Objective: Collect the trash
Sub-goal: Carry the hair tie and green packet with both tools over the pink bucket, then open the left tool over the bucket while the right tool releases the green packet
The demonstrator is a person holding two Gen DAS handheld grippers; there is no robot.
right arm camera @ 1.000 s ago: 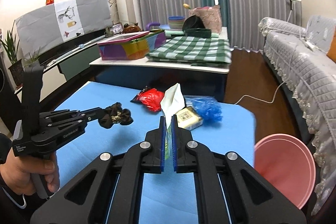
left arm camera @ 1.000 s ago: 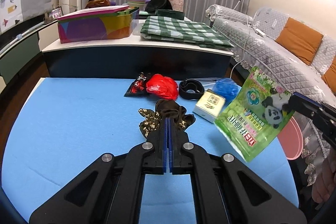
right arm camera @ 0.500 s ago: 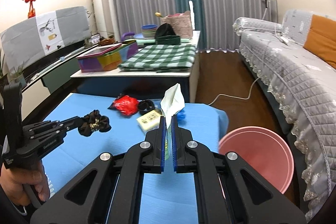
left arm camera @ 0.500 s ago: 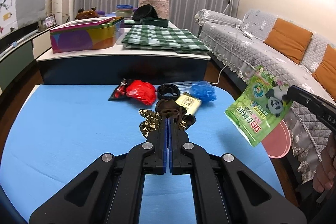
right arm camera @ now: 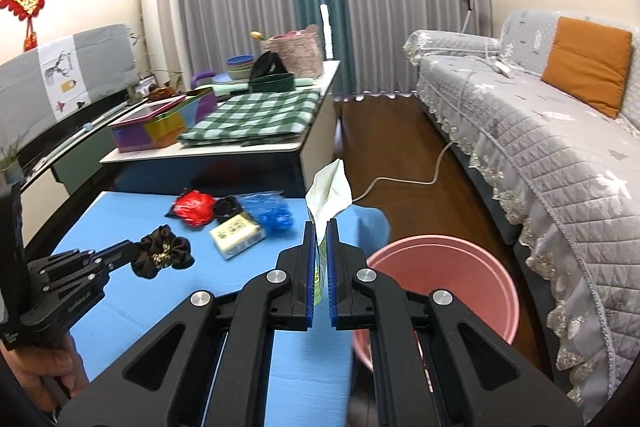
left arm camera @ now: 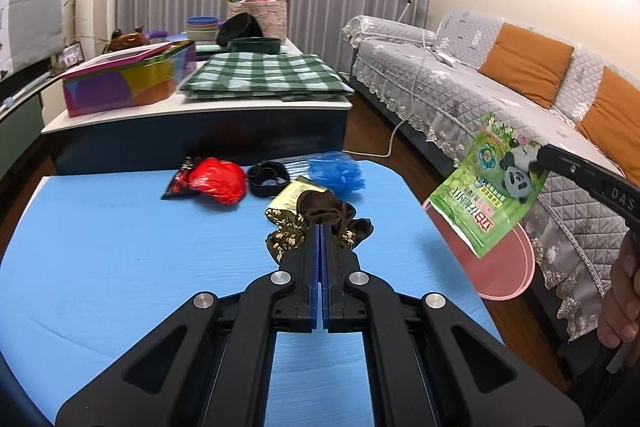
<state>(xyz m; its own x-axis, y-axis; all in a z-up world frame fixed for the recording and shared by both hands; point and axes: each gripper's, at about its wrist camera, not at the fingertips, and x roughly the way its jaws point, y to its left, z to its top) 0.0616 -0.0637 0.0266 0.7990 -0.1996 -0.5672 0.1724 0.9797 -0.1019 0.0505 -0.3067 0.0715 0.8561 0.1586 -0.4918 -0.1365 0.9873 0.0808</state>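
Left tongs (left arm camera: 321,227) clamp dark scrunchie (left arm camera: 326,213); right tongs (right arm camera: 320,223) pinch green packet (left arm camera: 486,201).

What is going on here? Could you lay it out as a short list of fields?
Left gripper: shut on a dark scrunchie
Right gripper: shut on a green panda packet
Bin: pink bucket, beside the blue table
Left on table: red bag, blue bag, yellow packet, black ring

A blue-covered desk (left arm camera: 100,247) carries a red crumpled bag (left arm camera: 218,179), a black band (left arm camera: 268,179), a yellowish packet (right arm camera: 238,234) and a blue plastic wad (left arm camera: 337,174), all grouped beyond the hand-held gripper tips.
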